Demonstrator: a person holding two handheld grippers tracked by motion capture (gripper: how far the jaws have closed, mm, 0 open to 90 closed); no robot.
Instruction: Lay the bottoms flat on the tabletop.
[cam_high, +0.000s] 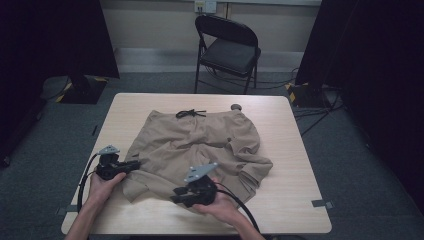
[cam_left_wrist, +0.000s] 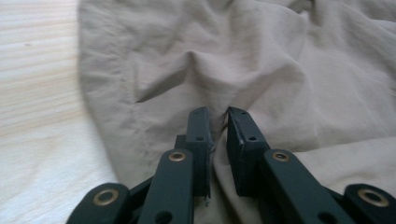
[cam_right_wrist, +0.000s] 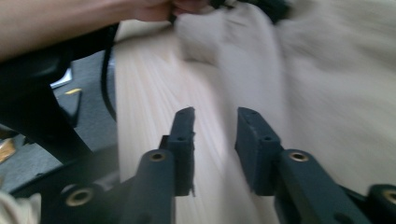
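Right gripper view blurred; right tongs (cam_right_wrist: 215, 121) apart, garment (cam_right_wrist: 327, 93) smeared.

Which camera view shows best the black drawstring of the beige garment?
The high view shows it best: the black drawstring lies at the far edge of the beige garment, fully visible from above. The left gripper view gives close wrinkled cloth without the cord. The right gripper view gives blurred cloth and table.

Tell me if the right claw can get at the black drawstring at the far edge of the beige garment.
Probably yes. The right claw hovers at the near edge of the beige garment, jaws apart and empty. The black drawstring lies exposed on top at the far edge, with nothing in between except flat cloth.
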